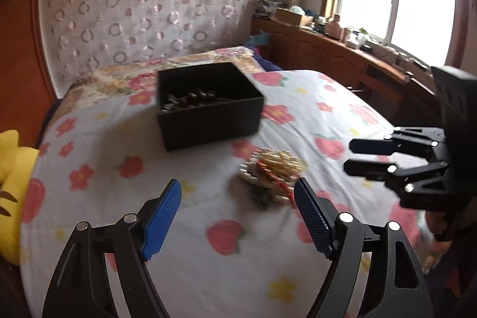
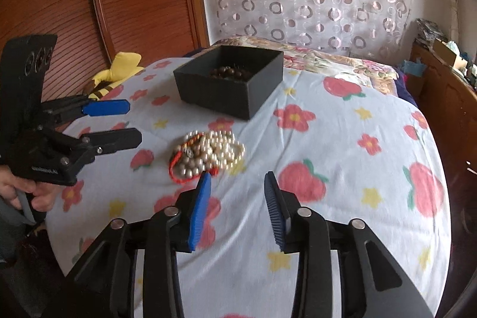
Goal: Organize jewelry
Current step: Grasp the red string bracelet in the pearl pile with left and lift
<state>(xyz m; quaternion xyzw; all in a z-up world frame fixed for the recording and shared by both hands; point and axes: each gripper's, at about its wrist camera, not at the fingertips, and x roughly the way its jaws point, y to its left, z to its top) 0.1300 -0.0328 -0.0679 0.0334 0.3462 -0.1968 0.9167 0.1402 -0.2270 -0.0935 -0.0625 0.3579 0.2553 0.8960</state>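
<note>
The pile of pearl beads [image 2: 213, 152] lies on the flowery bed [image 2: 342, 145] just in front of the black box [image 2: 229, 79], so both the left tongs [image 1: 238, 216] and the right tongs [image 2: 237, 204] wait apart, holding nothing, ready to pick it up.

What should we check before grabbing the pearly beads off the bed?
1. Left tool open and empty: ok.
2. Right tool open and empty: ok.
3. Pearl pile lying free on the bedspread, nothing on top of it: ok.
4. Black box open, with room beside the dark beads: ok.
5. Red string untangled from the pearls: cannot tell.
6. Tools clear of each other: ok, they sit apart on either side of the pile.
</note>
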